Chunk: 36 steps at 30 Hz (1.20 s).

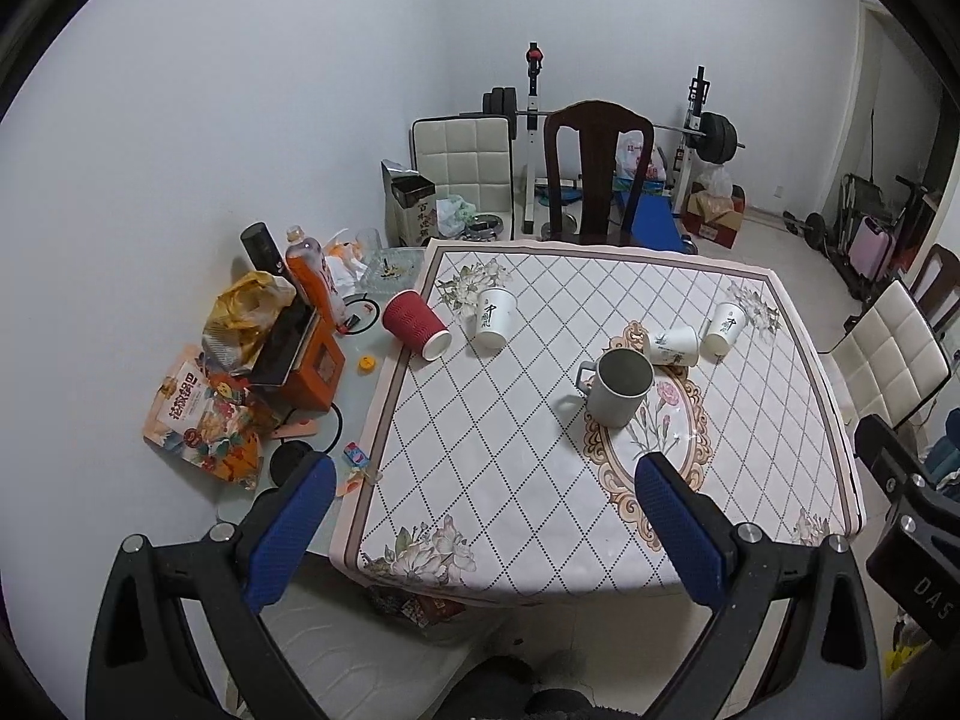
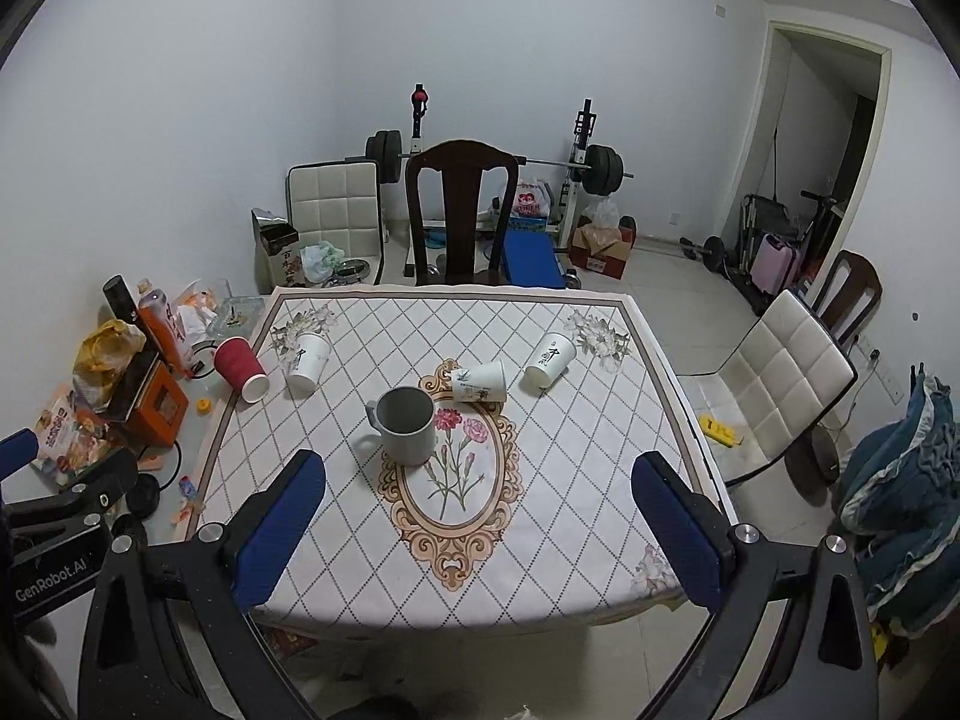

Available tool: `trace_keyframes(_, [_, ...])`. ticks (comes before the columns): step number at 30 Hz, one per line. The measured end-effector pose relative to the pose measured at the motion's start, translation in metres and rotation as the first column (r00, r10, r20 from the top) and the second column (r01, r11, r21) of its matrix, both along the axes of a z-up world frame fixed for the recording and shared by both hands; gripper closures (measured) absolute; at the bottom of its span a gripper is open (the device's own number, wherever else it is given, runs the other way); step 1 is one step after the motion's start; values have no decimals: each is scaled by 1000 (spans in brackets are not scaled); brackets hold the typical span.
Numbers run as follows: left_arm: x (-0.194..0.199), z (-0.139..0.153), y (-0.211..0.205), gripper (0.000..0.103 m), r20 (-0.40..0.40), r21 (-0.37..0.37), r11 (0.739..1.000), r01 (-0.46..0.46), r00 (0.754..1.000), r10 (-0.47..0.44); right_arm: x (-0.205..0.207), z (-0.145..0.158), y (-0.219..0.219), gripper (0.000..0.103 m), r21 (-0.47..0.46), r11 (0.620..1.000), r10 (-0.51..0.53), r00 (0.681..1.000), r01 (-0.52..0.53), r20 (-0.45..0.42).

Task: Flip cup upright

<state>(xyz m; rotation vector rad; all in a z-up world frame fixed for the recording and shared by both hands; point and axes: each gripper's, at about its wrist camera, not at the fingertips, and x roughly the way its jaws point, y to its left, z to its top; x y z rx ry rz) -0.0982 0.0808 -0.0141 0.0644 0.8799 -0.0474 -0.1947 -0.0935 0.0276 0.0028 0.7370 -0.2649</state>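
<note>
A grey mug point(image 1: 618, 389) point(image 2: 407, 426) stands upright near the table's middle. Three white paper cups lie on their sides: one at the far left point(image 1: 495, 317) point(image 2: 308, 362), one just behind the mug point(image 1: 675, 346) point(image 2: 480, 383), one at the far right point(image 1: 725, 328) point(image 2: 549, 361). A red ribbed cup point(image 1: 416, 324) point(image 2: 241, 368) lies on its side at the left edge of the cloth. My left gripper point(image 1: 480, 531) and right gripper point(image 2: 480, 531) are both open and empty, held above the table's near edge.
The table point(image 1: 480, 480) carries a diamond-patterned cloth. Snack bags, an orange box point(image 1: 312, 369) and bottles crowd its bare left strip. A dark wooden chair point(image 2: 461, 210) stands at the far side, a white chair point(image 2: 780, 378) at the right. A barbell rack stands behind.
</note>
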Motion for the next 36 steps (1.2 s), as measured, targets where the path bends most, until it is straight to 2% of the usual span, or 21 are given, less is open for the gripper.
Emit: trace_keyframes(36, [-11, -1, 2, 1, 0, 5, 1000, -7, 1000, 7, -5, -13, 0, 0, 25, 999, 41, 998, -40, -38])
